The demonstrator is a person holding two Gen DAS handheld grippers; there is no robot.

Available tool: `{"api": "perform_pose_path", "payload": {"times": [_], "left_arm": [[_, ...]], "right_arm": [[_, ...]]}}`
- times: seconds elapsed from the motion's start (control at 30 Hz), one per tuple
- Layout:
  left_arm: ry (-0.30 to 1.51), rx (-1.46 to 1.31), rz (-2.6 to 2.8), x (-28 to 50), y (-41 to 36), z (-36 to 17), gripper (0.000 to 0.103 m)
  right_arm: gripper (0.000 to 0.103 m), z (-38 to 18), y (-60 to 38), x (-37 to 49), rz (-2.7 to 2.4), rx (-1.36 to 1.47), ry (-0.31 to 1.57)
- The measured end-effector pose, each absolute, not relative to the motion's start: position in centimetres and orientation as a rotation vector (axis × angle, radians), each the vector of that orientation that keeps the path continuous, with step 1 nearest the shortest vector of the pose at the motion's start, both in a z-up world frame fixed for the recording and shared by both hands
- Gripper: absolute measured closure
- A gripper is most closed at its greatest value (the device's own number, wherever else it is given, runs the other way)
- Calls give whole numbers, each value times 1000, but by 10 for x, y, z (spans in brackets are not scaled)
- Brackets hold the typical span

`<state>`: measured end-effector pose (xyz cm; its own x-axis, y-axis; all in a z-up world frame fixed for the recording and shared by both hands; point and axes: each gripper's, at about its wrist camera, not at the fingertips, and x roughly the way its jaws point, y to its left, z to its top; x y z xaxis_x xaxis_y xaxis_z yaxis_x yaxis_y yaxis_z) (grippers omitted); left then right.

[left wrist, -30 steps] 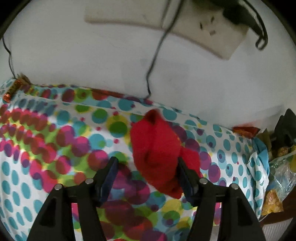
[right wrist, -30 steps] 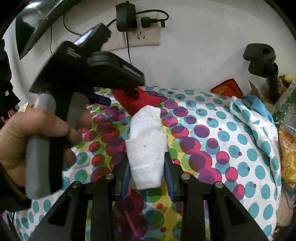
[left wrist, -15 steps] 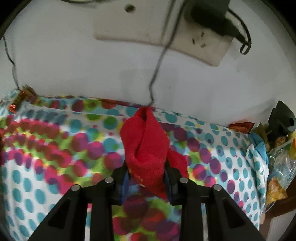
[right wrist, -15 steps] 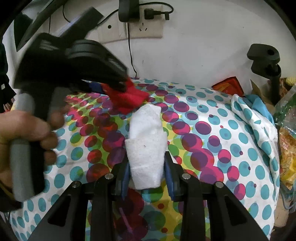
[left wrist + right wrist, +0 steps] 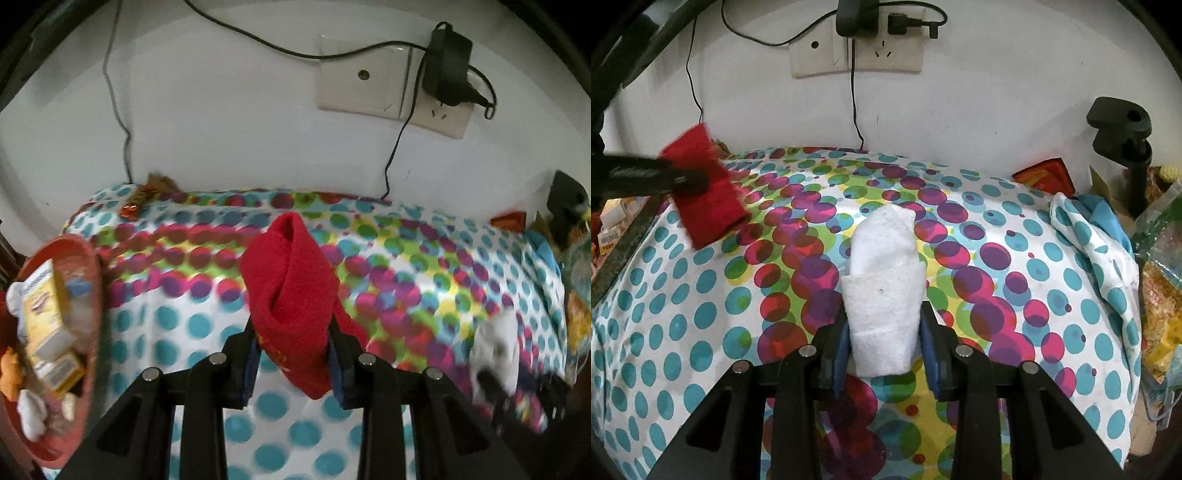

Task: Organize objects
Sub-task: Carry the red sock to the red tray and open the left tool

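Note:
My left gripper (image 5: 291, 360) is shut on a folded red cloth (image 5: 290, 291), held clear above the spotted tablecloth (image 5: 406, 266). In the right wrist view that red cloth (image 5: 701, 192) hangs at the far left, pinched in the left gripper's dark fingers (image 5: 650, 177). My right gripper (image 5: 884, 349) is shut on a rolled white cloth (image 5: 882, 291), which stands up between the blue pads over the middle of the tablecloth (image 5: 1015, 295). The white cloth (image 5: 496, 345) also shows blurred at the lower right of the left wrist view.
A red basket (image 5: 88, 280) with small boxes and soft toys sits off the table's left end. Wall sockets with a black charger (image 5: 851, 16) and cables hang behind. A black clamp (image 5: 1119, 122), a red packet (image 5: 1047, 173) and snack bags (image 5: 1160, 288) crowd the right side.
The left gripper closed on the red cloth, lifted it off the tablecloth and carried it left, bringing the red basket into view. The right gripper kept still with the white cloth.

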<state>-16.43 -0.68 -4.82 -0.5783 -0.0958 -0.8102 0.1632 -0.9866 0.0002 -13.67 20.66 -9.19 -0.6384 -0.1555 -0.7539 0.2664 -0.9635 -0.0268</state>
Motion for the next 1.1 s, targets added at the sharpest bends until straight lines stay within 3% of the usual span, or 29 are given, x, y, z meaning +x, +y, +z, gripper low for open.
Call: {"api": "perform_pose_path", "payload": {"times": [0.63, 1.1], "left_arm": [[-11, 1228, -2618, -41, -116, 13, 71], [46, 1193, -2445, -14, -233, 10, 71]], "right_arm": [[69, -91, 198, -136, -2661, 1204, 297], [68, -93, 194, -135, -2667, 1204, 350]]}}
